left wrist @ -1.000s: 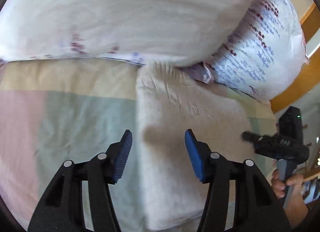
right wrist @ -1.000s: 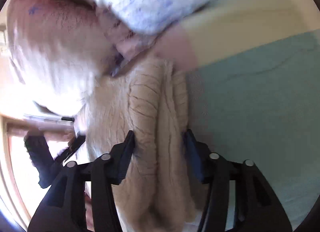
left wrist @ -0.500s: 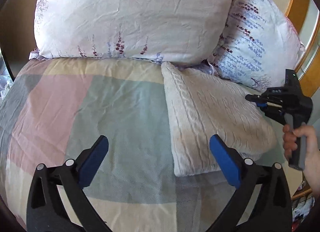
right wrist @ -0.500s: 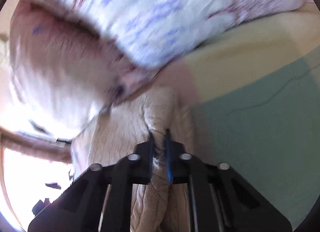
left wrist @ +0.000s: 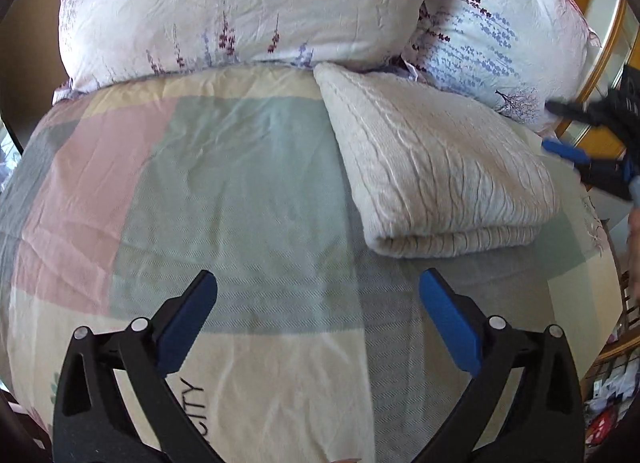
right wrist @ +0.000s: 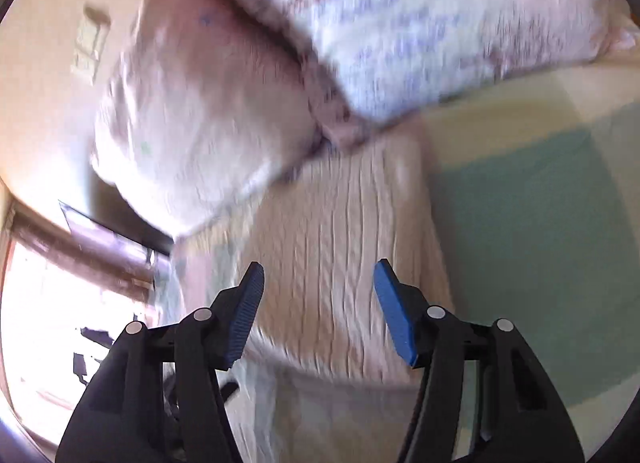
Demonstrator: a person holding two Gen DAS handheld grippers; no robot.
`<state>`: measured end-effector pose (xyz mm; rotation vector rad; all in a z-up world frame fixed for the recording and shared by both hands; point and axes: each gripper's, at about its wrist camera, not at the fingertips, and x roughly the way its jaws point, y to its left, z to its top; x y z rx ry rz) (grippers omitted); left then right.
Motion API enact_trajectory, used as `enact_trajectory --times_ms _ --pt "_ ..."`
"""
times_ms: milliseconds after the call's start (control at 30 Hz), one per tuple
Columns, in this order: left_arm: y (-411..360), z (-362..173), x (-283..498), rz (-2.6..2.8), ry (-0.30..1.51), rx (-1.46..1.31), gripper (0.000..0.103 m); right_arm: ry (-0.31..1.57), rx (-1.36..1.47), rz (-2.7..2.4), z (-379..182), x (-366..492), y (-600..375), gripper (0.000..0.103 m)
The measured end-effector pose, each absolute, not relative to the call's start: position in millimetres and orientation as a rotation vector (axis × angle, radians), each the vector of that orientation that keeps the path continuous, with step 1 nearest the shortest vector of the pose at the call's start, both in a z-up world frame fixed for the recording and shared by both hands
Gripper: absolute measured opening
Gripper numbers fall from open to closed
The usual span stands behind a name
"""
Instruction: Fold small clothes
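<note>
A cream cable-knit garment (left wrist: 436,167) lies folded into a thick rectangle on the bed, its far end against the pillows. It also shows in the right wrist view (right wrist: 340,239), blurred. My left gripper (left wrist: 318,317) is open and empty, held back over the quilt in front of the garment. My right gripper (right wrist: 318,309) is open and empty just above the garment's near end. In the left wrist view it (left wrist: 576,135) sits at the far right edge, beside the garment.
A pastel patchwork quilt (left wrist: 200,183) covers the bed. Two floral pillows (left wrist: 240,3) (left wrist: 500,31) stand along the head. A wooden frame (left wrist: 592,63) and a window lie to the right.
My right gripper was shut on the garment half a second ago; now it is open and has let go. My left gripper has drawn back, and the folded garment lies still.
</note>
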<state>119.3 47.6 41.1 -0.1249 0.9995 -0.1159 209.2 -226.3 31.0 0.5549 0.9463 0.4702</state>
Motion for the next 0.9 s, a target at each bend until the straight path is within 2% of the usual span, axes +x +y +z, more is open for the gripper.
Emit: enact_trajectory --times_ms 100,233,267,300,333,367,533,633,833,900 --pt "42 37 117 -0.112 1.004 -0.142 0.101 1.043 0.518 0.358 -12 220 -220 0.059" --pt "31 35 113 -0.114 0.968 -0.118 0.101 0.995 0.545 0.334 -6 212 -229 0.059" --pt "28 34 112 -0.117 0.967 -0.114 0.101 0.955 0.52 0.335 1 201 -231 0.061" --pt "24 31 112 -0.12 0.967 -0.11 0.101 0.905 0.459 0.309 8 183 -231 0.074" --pt "22 29 111 -0.122 0.968 -0.108 0.101 0.87 0.409 0.278 12 166 -235 0.08" --pt "19 26 110 -0.122 0.97 -0.105 0.101 0.835 0.355 0.244 8 144 -234 0.082" --pt "4 13 107 -0.122 0.983 -0.04 0.101 0.909 0.205 0.13 -29 111 -238 0.082" --pt "-5 9 104 -0.117 0.971 0.027 0.101 0.877 0.141 0.117 -34 104 -225 0.082" --pt "-10 3 100 -0.102 0.947 0.08 0.101 0.883 0.021 0.126 -45 102 -205 0.1" --pt "-10 3 100 -0.1 0.945 0.076 0.101 0.875 -0.04 0.121 -50 96 -198 0.102"
